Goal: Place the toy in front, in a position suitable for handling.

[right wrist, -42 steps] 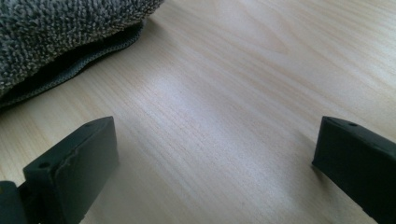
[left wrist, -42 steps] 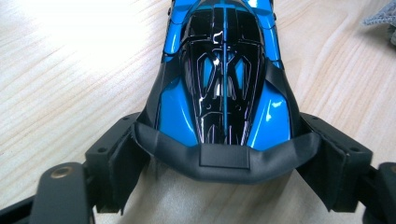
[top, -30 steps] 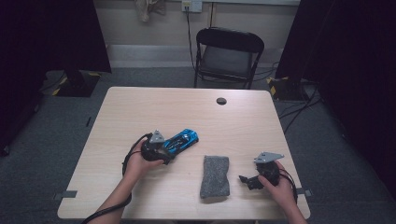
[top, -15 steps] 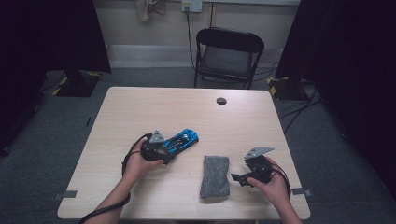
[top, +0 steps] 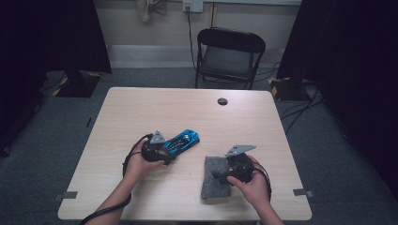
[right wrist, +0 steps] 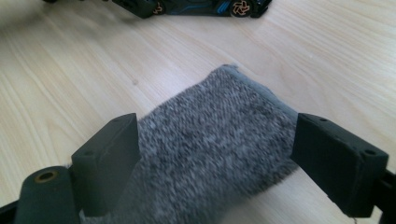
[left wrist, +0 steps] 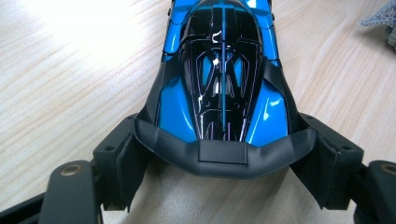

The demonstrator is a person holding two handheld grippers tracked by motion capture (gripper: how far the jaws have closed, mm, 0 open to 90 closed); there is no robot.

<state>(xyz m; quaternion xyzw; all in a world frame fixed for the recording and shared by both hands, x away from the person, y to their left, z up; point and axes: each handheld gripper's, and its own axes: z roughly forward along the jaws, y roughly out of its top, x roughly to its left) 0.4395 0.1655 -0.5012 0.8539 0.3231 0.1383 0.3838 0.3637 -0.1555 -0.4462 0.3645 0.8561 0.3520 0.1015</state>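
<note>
A blue and black toy car (top: 184, 138) lies on the wooden table (top: 155, 108), left of middle. My left gripper (top: 170, 149) is shut on its tail, and in the left gripper view the pads (left wrist: 123, 161) press the ends of the rear wing of the car (left wrist: 222, 70). To the right a grey knitted cloth (top: 211, 187) lies flat. My right gripper (top: 219, 175) hovers over its right edge, jaws open after just closing a little. The cloth (right wrist: 219, 126) shows between the right gripper's (right wrist: 215, 149) jaws, unpinched. The car's wheels (right wrist: 196, 7) show beyond.
A small black round disc (top: 222, 101) sits near the table's far edge. Beyond the table a black folding chair (top: 230, 54) stands against the wall. Cables lie on the floor at the right. Bare tabletop stretches across the far half.
My right hand has moved left and up from the table's right edge to over the grey cloth. The left hand and the car have stayed put.
</note>
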